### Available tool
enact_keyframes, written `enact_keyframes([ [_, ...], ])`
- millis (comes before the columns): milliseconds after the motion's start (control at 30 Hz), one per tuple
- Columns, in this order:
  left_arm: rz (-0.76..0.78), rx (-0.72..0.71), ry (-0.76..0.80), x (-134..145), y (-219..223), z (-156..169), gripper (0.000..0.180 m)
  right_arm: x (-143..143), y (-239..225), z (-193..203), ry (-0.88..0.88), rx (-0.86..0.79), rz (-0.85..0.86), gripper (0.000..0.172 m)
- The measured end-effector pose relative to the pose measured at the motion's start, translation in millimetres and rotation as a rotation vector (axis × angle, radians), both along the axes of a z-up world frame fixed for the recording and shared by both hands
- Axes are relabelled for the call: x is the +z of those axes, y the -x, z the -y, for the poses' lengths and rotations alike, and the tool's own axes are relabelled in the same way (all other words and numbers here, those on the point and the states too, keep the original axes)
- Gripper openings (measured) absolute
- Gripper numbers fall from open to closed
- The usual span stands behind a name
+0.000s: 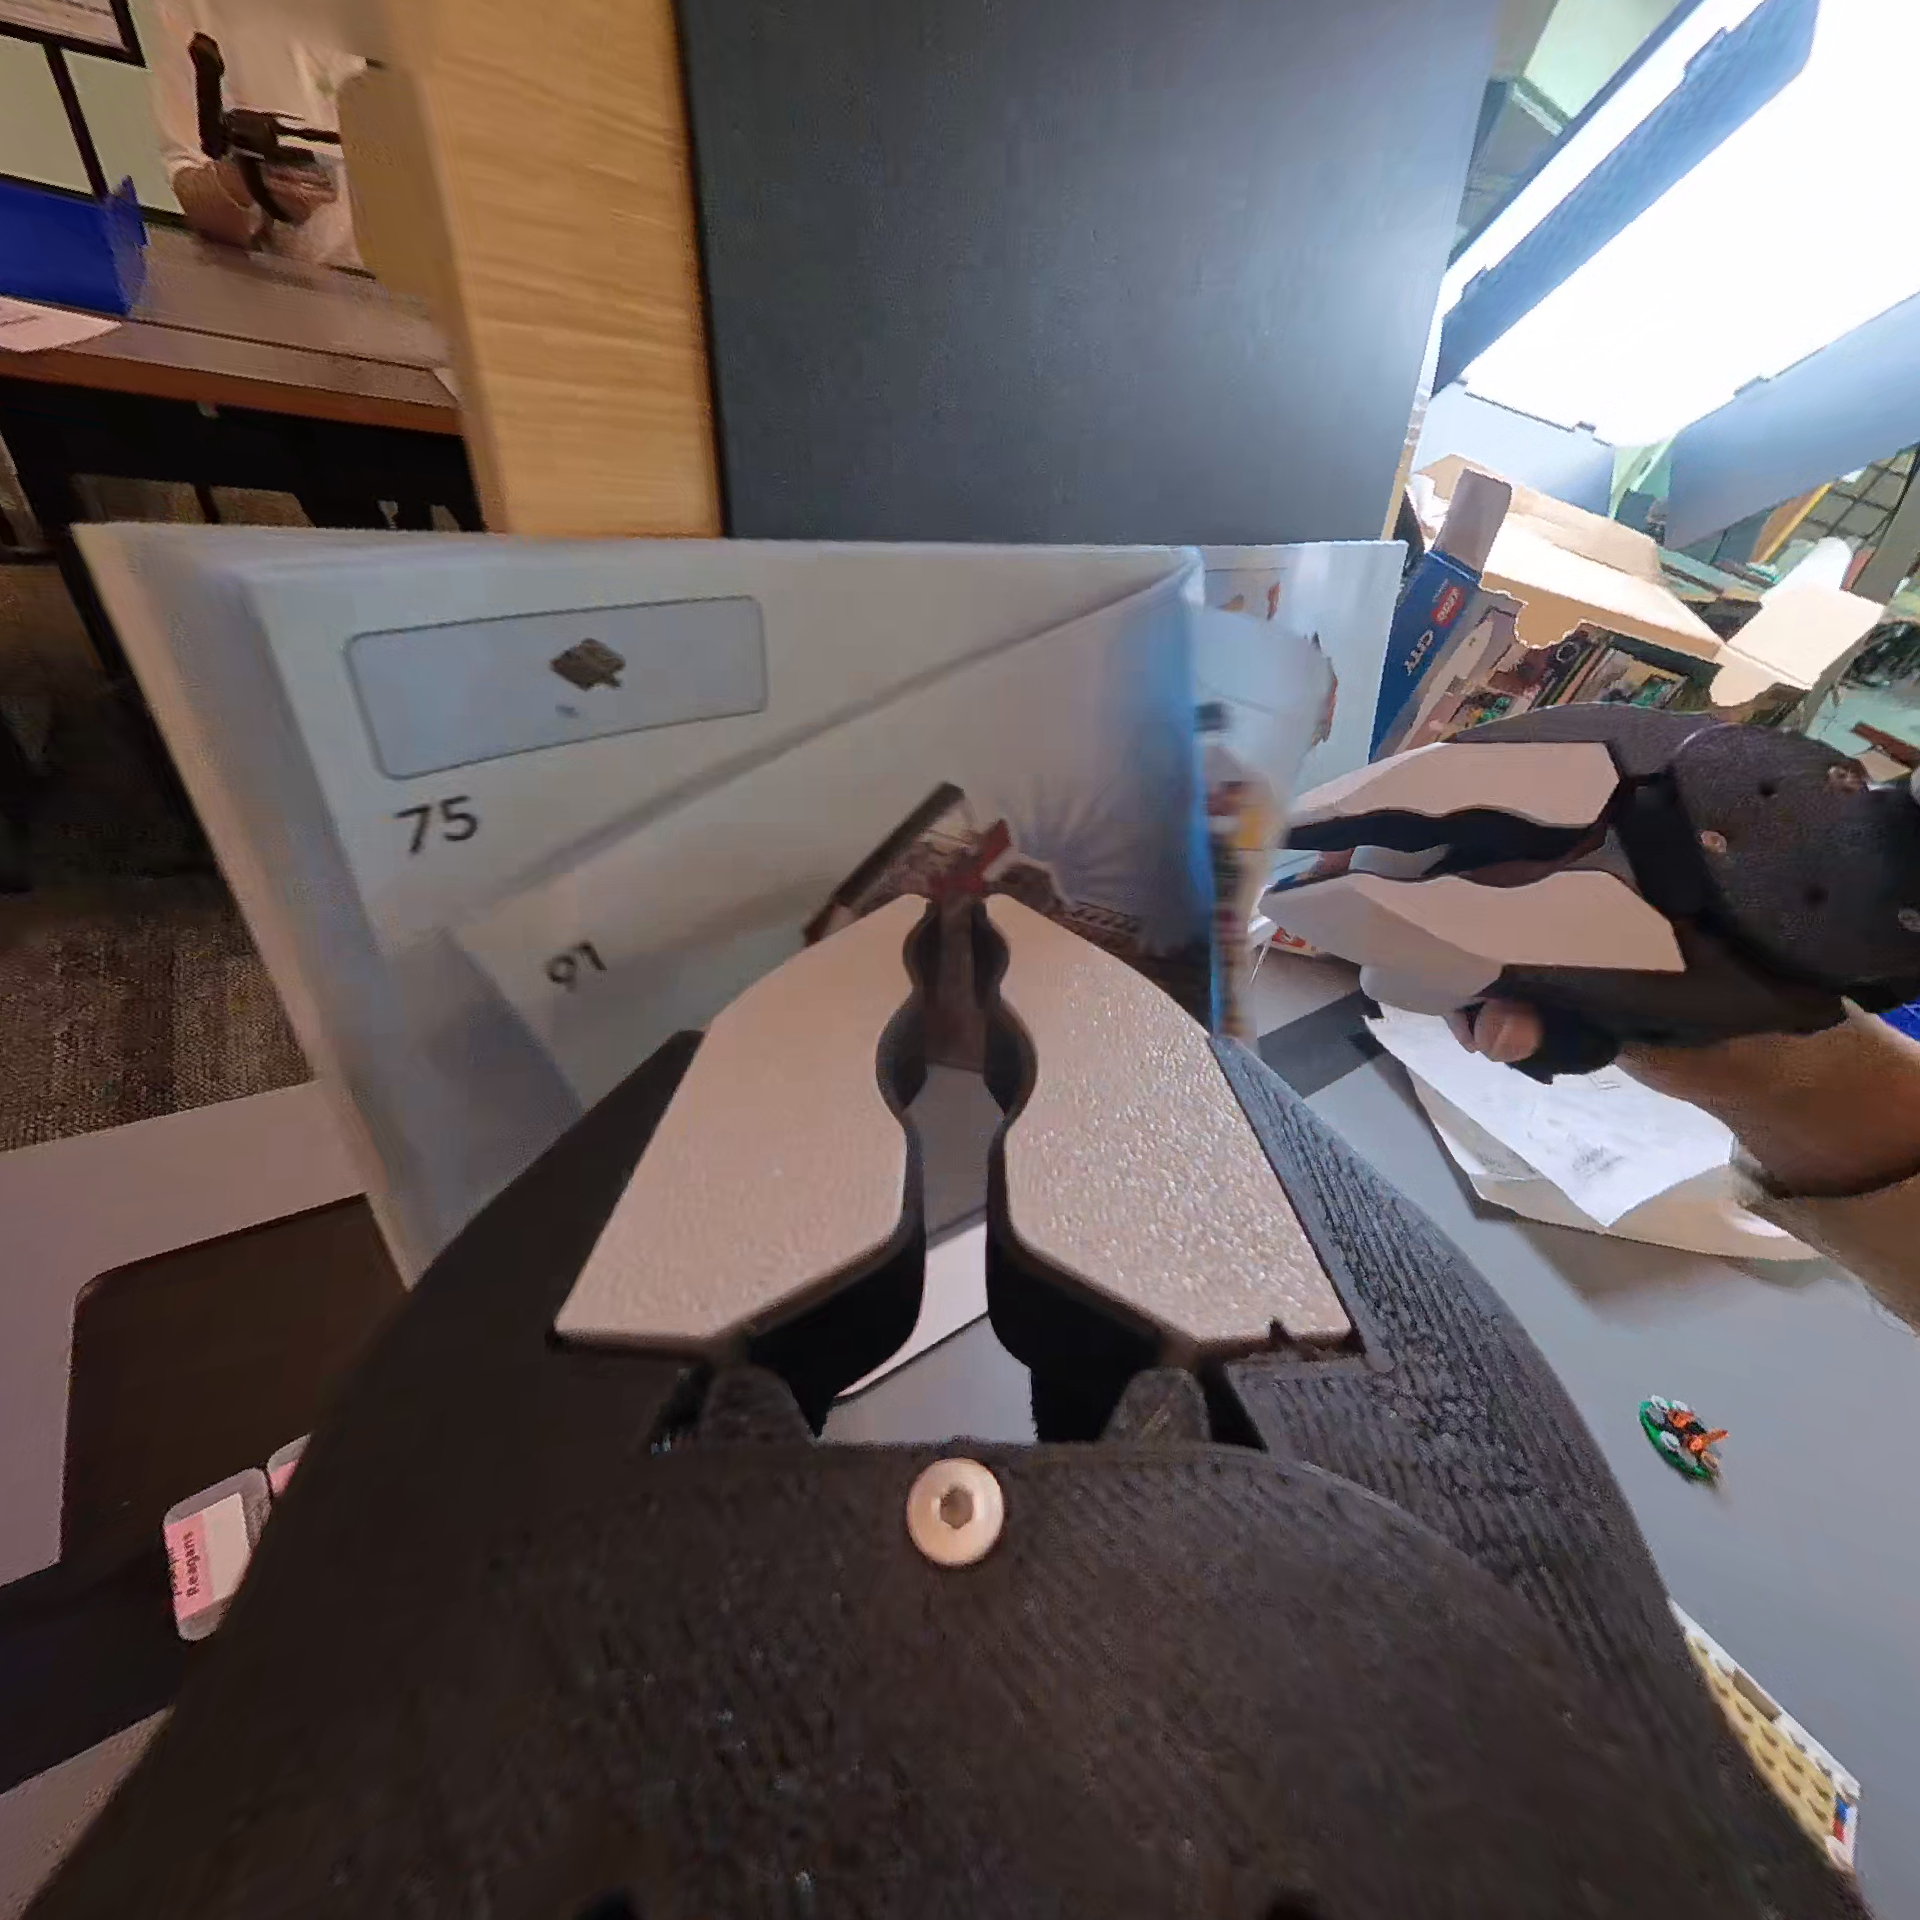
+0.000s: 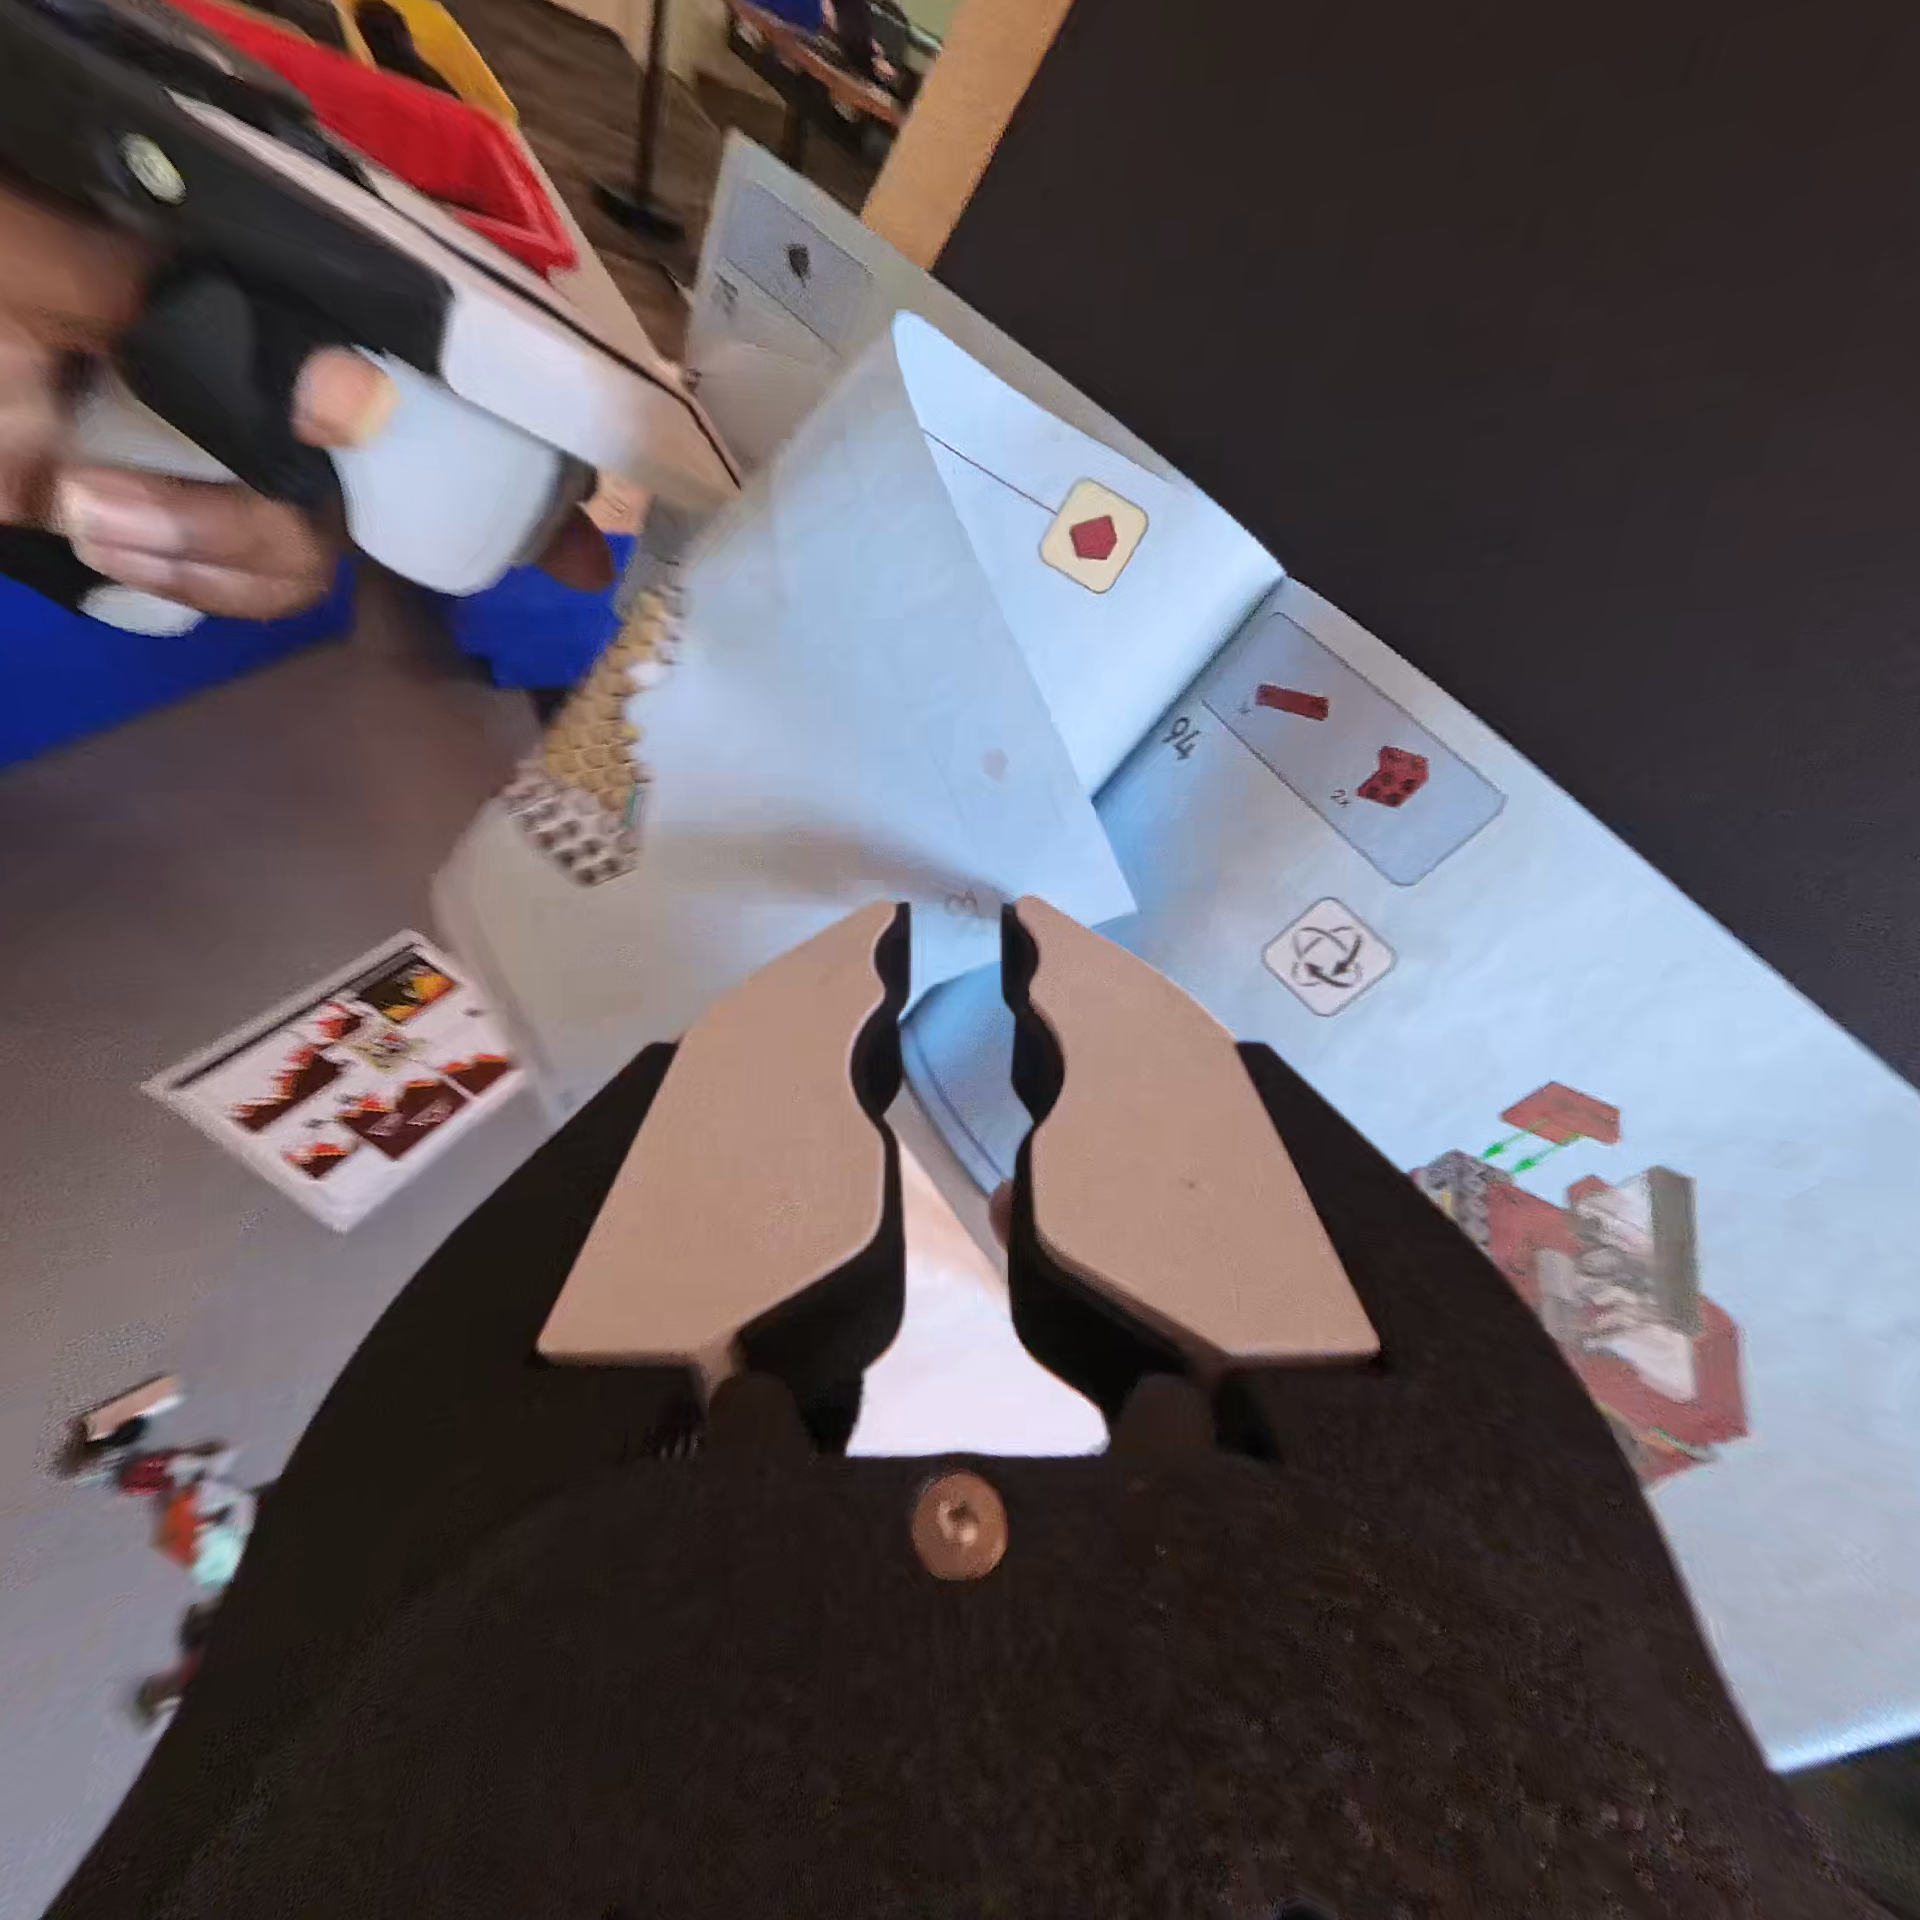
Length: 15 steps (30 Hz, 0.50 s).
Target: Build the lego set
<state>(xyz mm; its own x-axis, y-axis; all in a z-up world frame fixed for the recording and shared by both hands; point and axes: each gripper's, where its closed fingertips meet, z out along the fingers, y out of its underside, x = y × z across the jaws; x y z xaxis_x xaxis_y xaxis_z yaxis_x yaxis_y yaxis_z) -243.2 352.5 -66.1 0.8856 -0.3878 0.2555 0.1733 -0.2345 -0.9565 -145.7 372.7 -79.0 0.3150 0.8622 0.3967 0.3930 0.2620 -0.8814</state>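
A grey worktop (image 1: 1621,1351) carries an open instruction booklet (image 1: 727,748) with pale blue pages, propped up at the far side against a dark panel. On the right of the left wrist view, crumpled white paper (image 1: 1558,1132) lies flat, and nearer, a small green and orange brick piece (image 1: 1681,1439) sits alone. In the right wrist view, a printed sheet with red and orange pictures (image 2: 343,1081) lies to the left, a studded tan and grey baseplate (image 2: 597,769) farther off, and blurred small pieces (image 2: 177,1496) at the near left.
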Motion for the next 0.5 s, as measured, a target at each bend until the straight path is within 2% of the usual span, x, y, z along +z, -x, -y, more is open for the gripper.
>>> enact_keyframes([
  [100, 0.042, 0.013, 0.028, -2.8, 12.3, 1.0, 0.006, -4.0, 15.9, 2.1, -0.017, -0.001, 0.039, 0.007],
  [233, 0.068, -0.029, -0.001, 4.6, 4.7, 23.7, 0.007, -9.6, 38.4, 13.1, -0.001, 0.041, 0.046, 0.011],
  [400, -0.103, -0.074, -0.006, -10.5, -18.1, 36.8, 0.016, -17.3, 56.6, 13.2, -0.025, 0.017, 0.091, 0.012],
  [500, -0.317, 0.003, 0.039, -36.8, -16.0, 23.9, 0.030, -17.2, 66.5, 12.9, -0.017, 0.007, 0.114, 0.011],
])
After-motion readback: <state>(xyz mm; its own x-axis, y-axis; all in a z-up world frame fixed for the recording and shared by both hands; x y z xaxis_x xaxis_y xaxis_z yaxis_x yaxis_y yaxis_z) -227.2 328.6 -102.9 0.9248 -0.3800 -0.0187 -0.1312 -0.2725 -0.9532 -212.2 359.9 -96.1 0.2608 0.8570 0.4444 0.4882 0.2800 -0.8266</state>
